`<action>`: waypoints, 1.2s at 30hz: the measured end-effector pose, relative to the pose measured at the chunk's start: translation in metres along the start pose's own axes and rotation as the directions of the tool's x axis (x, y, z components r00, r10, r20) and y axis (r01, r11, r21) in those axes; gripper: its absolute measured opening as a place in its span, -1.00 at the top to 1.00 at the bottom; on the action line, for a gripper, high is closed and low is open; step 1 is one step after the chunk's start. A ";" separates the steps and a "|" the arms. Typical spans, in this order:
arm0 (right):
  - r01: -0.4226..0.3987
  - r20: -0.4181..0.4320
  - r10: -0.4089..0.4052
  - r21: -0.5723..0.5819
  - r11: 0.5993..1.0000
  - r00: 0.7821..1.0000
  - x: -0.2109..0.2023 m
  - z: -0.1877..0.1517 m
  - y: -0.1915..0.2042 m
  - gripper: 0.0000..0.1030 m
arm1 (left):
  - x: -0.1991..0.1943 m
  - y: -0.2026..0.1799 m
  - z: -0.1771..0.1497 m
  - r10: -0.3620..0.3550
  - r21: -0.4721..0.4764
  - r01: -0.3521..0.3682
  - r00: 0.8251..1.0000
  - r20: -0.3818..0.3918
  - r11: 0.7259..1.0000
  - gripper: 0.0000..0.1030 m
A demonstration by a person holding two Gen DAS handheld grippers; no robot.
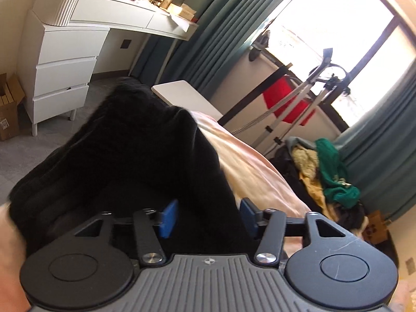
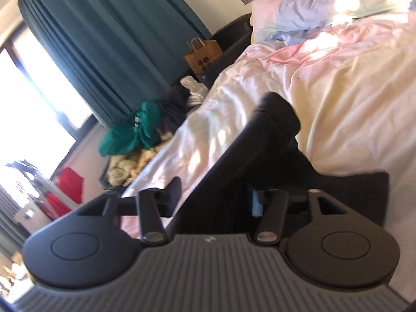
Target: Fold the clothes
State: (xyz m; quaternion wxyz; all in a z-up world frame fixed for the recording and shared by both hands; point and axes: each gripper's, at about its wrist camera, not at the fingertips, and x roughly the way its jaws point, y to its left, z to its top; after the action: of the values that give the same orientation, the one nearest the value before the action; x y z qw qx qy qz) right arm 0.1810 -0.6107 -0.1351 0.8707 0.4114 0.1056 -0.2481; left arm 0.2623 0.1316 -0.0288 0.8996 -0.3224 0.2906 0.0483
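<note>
A black fuzzy garment [image 1: 124,156] lies over the pink-and-cream bed cover [image 1: 249,166]. In the left wrist view my left gripper [image 1: 209,218] has its blue pads [image 1: 170,217] apart on either side of a fold of the garment. In the right wrist view the same black garment [image 2: 262,150] rises in a taut ridge from between the fingers of my right gripper [image 2: 215,197], above the bed cover [image 2: 351,98]. Whether either gripper pinches the cloth does not show.
A white dresser with drawers [image 1: 67,59] and a white stool [image 1: 187,98] stand beyond the bed. A pile of clothes with a green item [image 1: 332,171] lies beside the bed near teal curtains [image 2: 109,39]. A paper bag [image 2: 202,54] and pillows [image 2: 325,7] sit farther off.
</note>
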 end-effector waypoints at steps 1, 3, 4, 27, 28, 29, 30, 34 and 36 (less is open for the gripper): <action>-0.025 -0.016 0.026 0.027 0.999 1.000 -0.013 -0.008 -0.001 -0.27 | -0.014 0.006 -0.008 -0.009 -0.007 0.009 1.000 -0.002 1.000 -0.28; -0.075 -0.073 0.081 0.089 0.993 0.994 -0.037 -0.029 -0.002 -0.27 | -0.037 0.023 -0.027 -0.037 -0.081 0.036 0.999 -0.022 0.996 -0.44; -0.095 -0.107 0.108 0.118 0.988 0.988 -0.049 -0.042 -0.003 -0.27 | -0.045 0.035 -0.037 -0.061 -0.141 0.057 0.998 -0.030 0.988 -0.50; -0.093 -0.434 0.179 0.212 0.973 0.883 -0.083 -0.184 0.039 -0.25 | 0.055 0.105 -0.047 -0.175 -0.391 0.153 0.984 -0.021 0.908 0.21; -0.090 -0.411 0.159 0.182 0.979 0.898 -0.084 -0.188 0.043 -0.24 | 0.053 0.103 -0.045 -0.174 -0.369 0.160 0.985 -0.003 0.915 0.40; -0.089 -0.393 0.143 0.152 0.984 0.908 -0.085 -0.191 0.048 -0.24 | 0.050 0.100 -0.044 -0.175 -0.356 0.167 0.985 0.012 0.919 0.47; -0.089 -0.375 0.129 0.123 0.988 0.918 -0.085 -0.194 0.052 -0.27 | 0.043 0.097 -0.043 -0.172 -0.340 0.170 0.985 0.024 0.925 0.55; -0.103 -0.339 0.136 0.111 0.988 0.931 -0.081 -0.197 0.056 -0.26 | 0.000 0.078 -0.036 -0.175 -0.260 0.189 0.982 0.076 0.947 0.71; -0.109 -0.332 0.151 0.143 0.984 0.931 -0.079 -0.195 0.053 -0.26 | -0.026 0.072 -0.036 -0.213 -0.248 0.237 0.970 0.120 0.939 0.71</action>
State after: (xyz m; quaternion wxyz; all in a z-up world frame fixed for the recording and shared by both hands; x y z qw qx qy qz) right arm 0.1450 -0.4052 -0.1941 0.8267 0.5069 0.2122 -0.1207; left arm 0.2031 0.1692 -0.0762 0.8613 -0.4664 0.2016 -0.0026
